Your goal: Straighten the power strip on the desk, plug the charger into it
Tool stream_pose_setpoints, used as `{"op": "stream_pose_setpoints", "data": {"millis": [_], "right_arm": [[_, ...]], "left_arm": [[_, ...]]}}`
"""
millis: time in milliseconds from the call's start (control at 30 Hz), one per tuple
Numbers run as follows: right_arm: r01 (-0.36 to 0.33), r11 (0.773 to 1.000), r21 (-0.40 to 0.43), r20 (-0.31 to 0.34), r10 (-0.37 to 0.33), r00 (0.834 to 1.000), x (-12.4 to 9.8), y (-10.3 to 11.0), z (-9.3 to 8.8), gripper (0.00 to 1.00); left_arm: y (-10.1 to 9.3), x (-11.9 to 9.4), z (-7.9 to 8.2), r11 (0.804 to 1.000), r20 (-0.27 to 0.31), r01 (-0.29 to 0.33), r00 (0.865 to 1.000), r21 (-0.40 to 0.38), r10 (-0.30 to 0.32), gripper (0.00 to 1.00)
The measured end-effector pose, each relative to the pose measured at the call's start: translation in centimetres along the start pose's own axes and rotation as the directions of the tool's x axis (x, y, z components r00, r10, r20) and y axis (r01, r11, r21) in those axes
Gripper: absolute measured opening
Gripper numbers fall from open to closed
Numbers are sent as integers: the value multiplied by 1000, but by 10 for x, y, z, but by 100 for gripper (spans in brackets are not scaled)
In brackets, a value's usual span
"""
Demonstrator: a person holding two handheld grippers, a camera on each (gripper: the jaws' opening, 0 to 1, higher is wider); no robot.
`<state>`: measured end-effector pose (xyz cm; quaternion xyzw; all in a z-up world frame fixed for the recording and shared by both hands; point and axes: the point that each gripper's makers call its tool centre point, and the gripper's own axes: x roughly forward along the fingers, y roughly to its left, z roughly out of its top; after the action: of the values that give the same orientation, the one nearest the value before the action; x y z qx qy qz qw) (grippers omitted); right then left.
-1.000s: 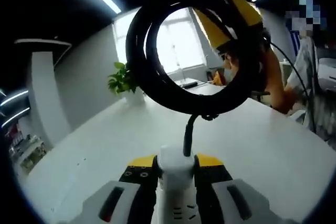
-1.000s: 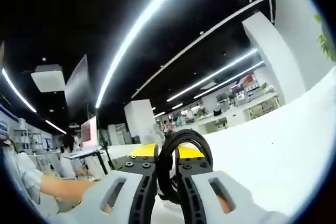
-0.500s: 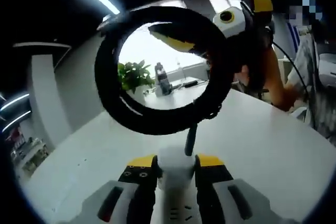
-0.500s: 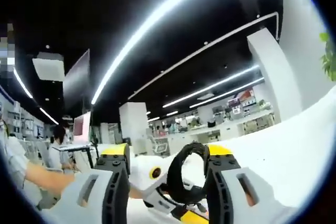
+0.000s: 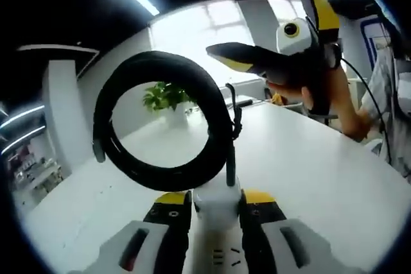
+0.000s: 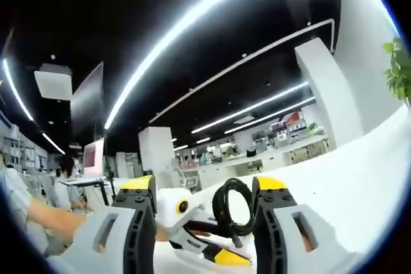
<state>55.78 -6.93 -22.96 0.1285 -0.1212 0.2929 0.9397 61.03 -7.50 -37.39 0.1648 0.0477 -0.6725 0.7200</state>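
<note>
Power strip [image 5: 217,213]: white body, clamped at its cord end between jaws of left gripper [image 5: 216,205], held up off the desk [image 5: 308,171]; socket slots visible near bottom of left gripper view.

Cord [image 5: 160,123]: black, bundled in a round coil, rising from strip end and standing upright just beyond the jaws; also seen in right gripper view [image 6: 232,208], between that gripper's jaws but not touched by them.

Right gripper [image 6: 205,194]: jaws wide apart, empty, coil released. In left gripper view it hangs far right [image 5: 282,49], above desk.

Left gripper also appears in right gripper view [image 6: 192,222], low between the open jaws.

Charger: not identifiable in either view.

Potted plant [image 5: 166,97]: far side of desk, well apart from work.

Step, judged: straightening phase; strip lifted, not yet laid flat, coil hanging free off its end. Nothing plugged.

Next move, judged: needs strip set down flat on desk, aligned, sockets up, coil clear of sockets; then right gripper free to fetch charger. Risk: stiff coil may twist strip when let go.
</note>
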Motion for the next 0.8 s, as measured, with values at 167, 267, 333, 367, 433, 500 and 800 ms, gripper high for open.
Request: {"op": "stream_pose_setpoints", "data": {"millis": [167, 267, 333, 367, 433, 500, 800], "right_arm": [[-2, 1000, 10, -6, 2, 1000, -1, 0, -4, 56], [-4, 1000, 7, -15, 4, 1000, -1, 0, -6, 56], [-3, 1000, 12, -11, 4, 1000, -2, 0, -5, 56], [-3, 1000, 12, -9, 3, 1000, -2, -1, -5, 56], [0, 1000, 13, -5, 0, 1000, -3, -2, -4, 56], [0, 1000, 11, -9, 0, 1000, -3, -2, -5, 56], [-4, 1000, 11, -36, 4, 999, -4, -2, -12, 59]], "left_arm": [[4, -1, -5, 1000, -14, -20, 1000, -18, 20, 37], [5, -2, -5, 999, -14, -25, 1000, -26, 25, 38], [6, -2, -5, 999, -16, -34, 999, -29, 34, 39], [7, -3, -5, 999, -20, -40, 999, -27, 39, 40], [7, -3, -5, 999, -25, -44, 999, -30, 43, 42], [8, -4, -5, 998, -30, -49, 998, -33, 48, 48], [9, -9, -5, 996, -49, -86, 995, -23, 85, 54]]}}
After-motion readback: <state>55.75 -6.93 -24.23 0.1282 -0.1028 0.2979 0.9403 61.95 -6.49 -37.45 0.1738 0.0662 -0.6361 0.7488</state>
